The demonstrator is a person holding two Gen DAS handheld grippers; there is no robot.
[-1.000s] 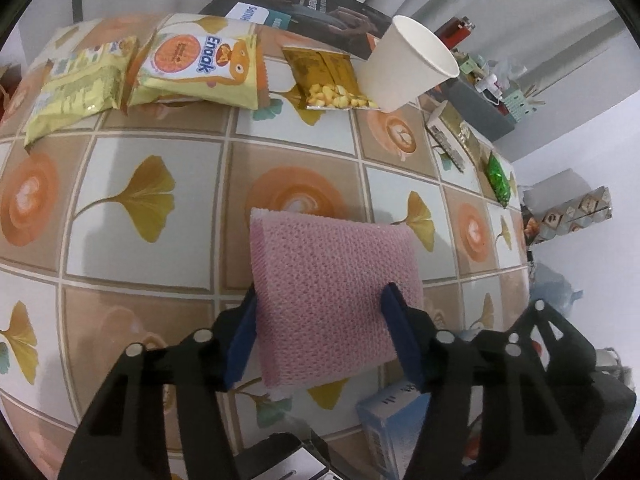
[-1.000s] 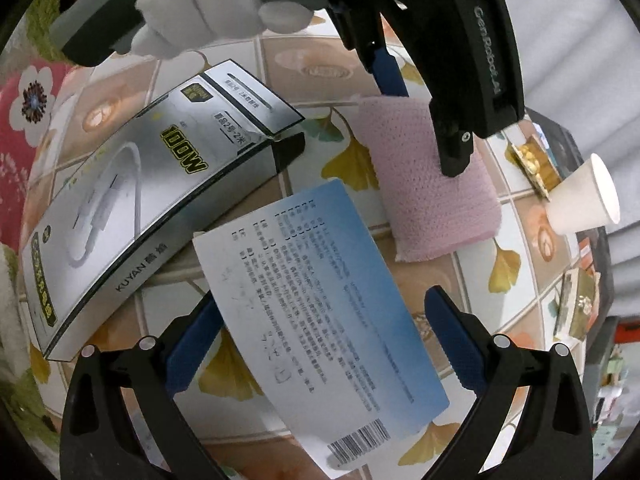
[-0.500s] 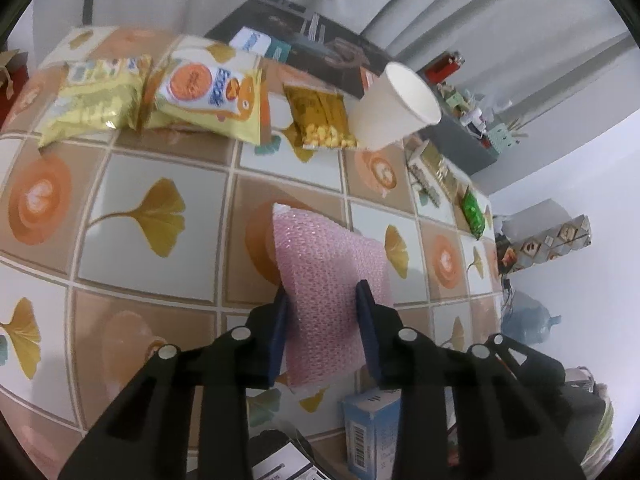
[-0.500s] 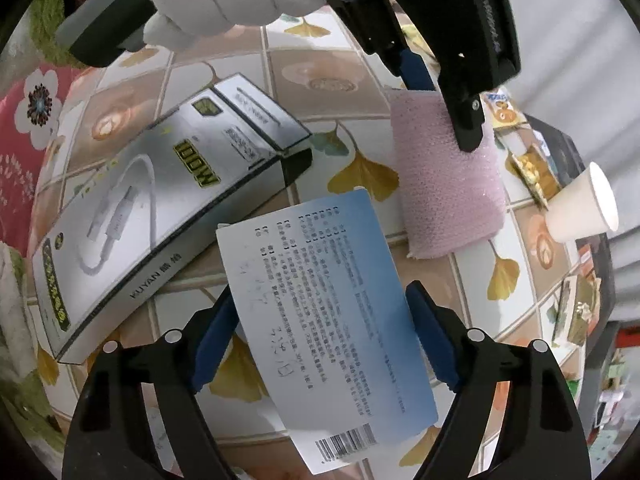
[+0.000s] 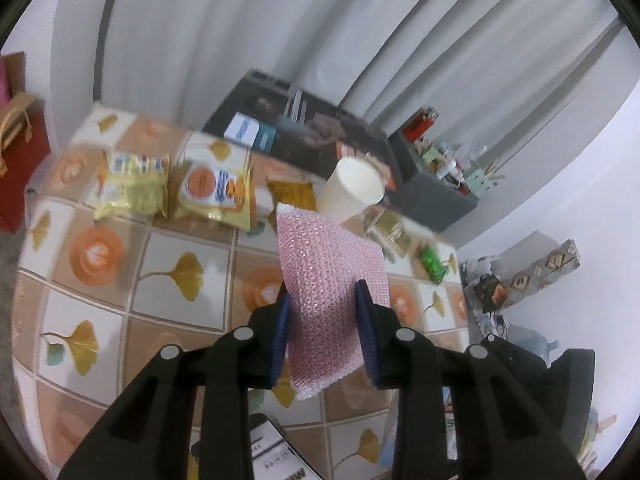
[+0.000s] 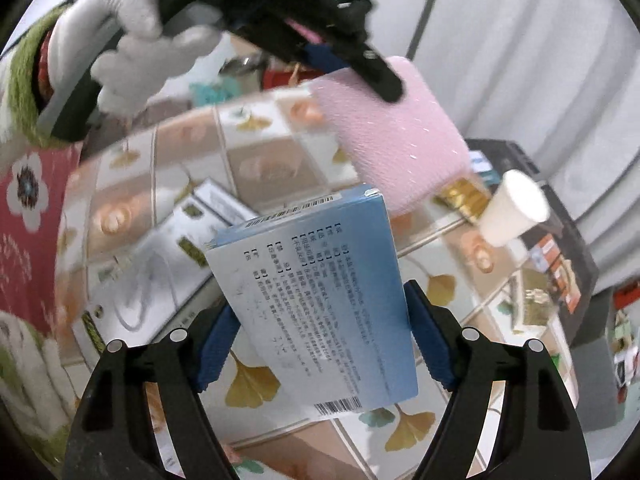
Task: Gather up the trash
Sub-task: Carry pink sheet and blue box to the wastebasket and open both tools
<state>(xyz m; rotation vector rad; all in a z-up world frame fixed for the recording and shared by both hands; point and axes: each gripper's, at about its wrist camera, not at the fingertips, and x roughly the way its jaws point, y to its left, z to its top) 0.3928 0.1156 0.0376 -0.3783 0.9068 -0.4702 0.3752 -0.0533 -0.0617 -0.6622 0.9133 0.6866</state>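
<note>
While lifted above the bench (image 5: 168,240), left tool (image 5: 322,322) clamps pink wrap (image 5: 332,272); right tool (image 6: 320,340) clamps blue box (image 6: 316,296); cup (image 5: 352,192) beyond wrap.

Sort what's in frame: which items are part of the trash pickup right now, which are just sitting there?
In the job:
- pink bubble wrap, clamped in the left gripper, off the table
- blue box, clamped in the right gripper, lifted

Lying about on the table, possibly trash for later:
- paper cup
- snack bags
- silver cable box
</note>
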